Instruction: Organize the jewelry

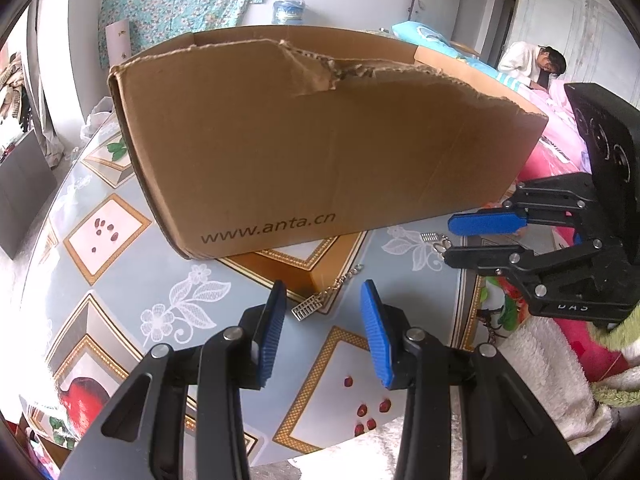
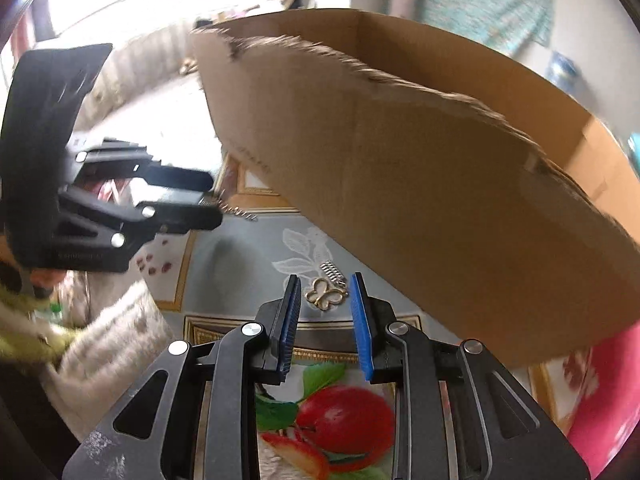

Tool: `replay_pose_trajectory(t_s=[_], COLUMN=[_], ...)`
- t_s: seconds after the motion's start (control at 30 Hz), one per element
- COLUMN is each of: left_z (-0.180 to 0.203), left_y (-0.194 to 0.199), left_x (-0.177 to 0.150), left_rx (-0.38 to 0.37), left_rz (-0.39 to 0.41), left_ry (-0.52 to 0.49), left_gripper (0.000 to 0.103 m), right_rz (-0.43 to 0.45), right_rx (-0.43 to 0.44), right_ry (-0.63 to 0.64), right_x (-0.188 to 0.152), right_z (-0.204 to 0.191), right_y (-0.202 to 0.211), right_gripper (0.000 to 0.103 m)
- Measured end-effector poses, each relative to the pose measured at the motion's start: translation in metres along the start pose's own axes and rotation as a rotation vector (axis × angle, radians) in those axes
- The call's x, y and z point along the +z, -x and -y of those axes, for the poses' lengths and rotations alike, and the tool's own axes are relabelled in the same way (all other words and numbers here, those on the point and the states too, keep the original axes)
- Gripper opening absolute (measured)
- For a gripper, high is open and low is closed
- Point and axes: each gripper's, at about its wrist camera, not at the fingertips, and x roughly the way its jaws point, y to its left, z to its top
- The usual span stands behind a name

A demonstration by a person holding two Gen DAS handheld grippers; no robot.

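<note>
A silver abacus charm on a chain [image 1: 307,307] lies on the patterned tablecloth just ahead of my open, empty left gripper [image 1: 323,322]. A gold butterfly charm [image 2: 325,297] with a small silver piece [image 2: 333,270] lies between the fingertips of my open right gripper [image 2: 325,302]. In the left wrist view the right gripper [image 1: 452,236] hovers over that jewelry [image 1: 434,239] at the table's right. In the right wrist view the left gripper [image 2: 214,202] is at the left, by the chain [image 2: 238,212]. A torn cardboard box [image 1: 320,140] stands behind both pieces and also shows in the right wrist view [image 2: 420,160].
The round table [image 1: 120,264] has a fruit-and-flower cloth. Its edge runs close on the right, beside pink bedding [image 1: 560,148] and a fluffy white sleeve [image 1: 552,368]. A person [image 1: 532,64] sits far back right.
</note>
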Motion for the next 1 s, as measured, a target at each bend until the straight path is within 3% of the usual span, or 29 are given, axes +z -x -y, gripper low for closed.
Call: replay_pose_trajectory(t_s=[0.23, 0.6, 1.0], left_z=[0.0, 0.002, 0.002], left_y=[0.0, -0.001, -0.001], left_x=[0.0, 0.001, 0.001], left_rx=[0.002, 0.011, 0.011], left_rz=[0.0, 0.0, -0.001], left_ry=[-0.002, -0.009, -0.005], left_gripper=[0.037, 0.037, 0.037], right_rz=[-0.034, -0.042, -0.009], right_rx=[0.079, 0.082, 0.072], right_ry=[0.04, 0.011, -0.15], right_x=[0.001, 0.011, -0.005], right_z=[0.015, 0.023, 0.028], right_y=[-0.005, -0.004, 0.008], right_gripper=[0.025, 0.018, 0.018])
